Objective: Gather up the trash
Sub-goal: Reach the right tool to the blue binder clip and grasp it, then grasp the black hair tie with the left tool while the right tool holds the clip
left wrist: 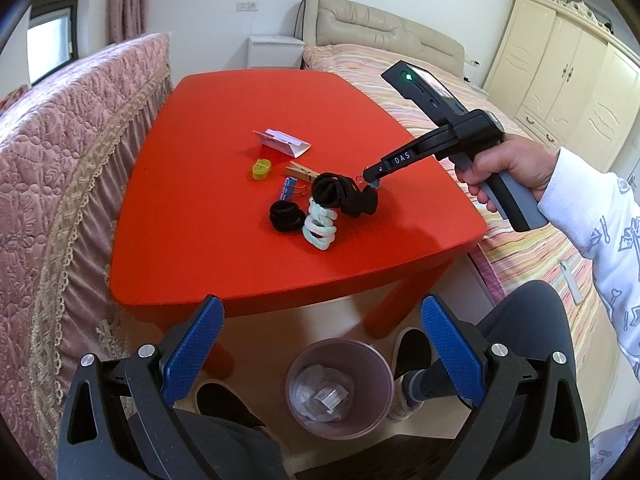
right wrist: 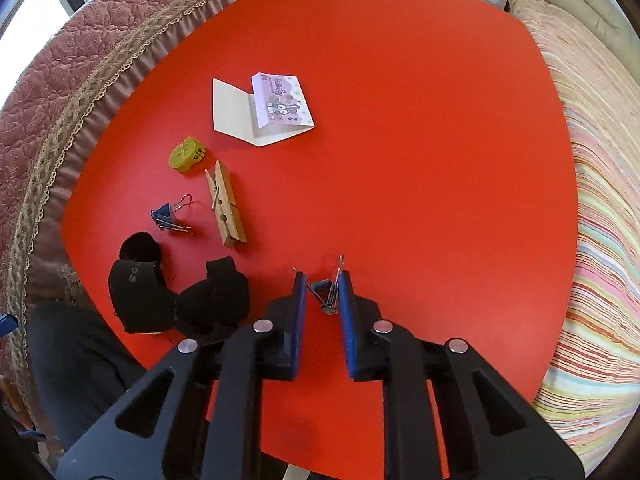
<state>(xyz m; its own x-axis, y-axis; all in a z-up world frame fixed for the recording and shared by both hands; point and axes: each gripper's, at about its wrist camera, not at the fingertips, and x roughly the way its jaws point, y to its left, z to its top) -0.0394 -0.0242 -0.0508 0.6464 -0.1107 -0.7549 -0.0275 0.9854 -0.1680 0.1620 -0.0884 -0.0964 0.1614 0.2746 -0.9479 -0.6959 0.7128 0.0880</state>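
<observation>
Closing on a small binder clip (right wrist: 325,291), the right hand-held gripper (right wrist: 322,286) pointed steeply down at the red bench (right wrist: 400,140), its blue pads drawn in so that they pressed the clip's wire handles from both sides. The clip sat at the near-right part of the bench, just beside the black socks (right wrist: 176,300). To do this step well, I judged, the pads should keep squeezing the clip squarely, because thin wire loops can twist or spring out of a pinch; a straight lift before swinging across to the bin would keep the load from snagging the socks.

The left hand-held gripper (left wrist: 320,350) hung released, its jaws wide apart with nothing between them, below the bench's near edge and above the pink bin (left wrist: 340,388) on the floor, which already held some crumpled wrappers.

Counted across both views: two binder clips, the pinched one and a blue one (right wrist: 170,218) further left; one wooden clothespin (right wrist: 226,204); one yellow-green tape roll (right wrist: 187,154); one folded card (right wrist: 260,110); one black hair tie (left wrist: 285,216); one pale coiled hair band (left wrist: 320,226); one bundle of black socks. How many socks were in that bundle could not be told.
</observation>
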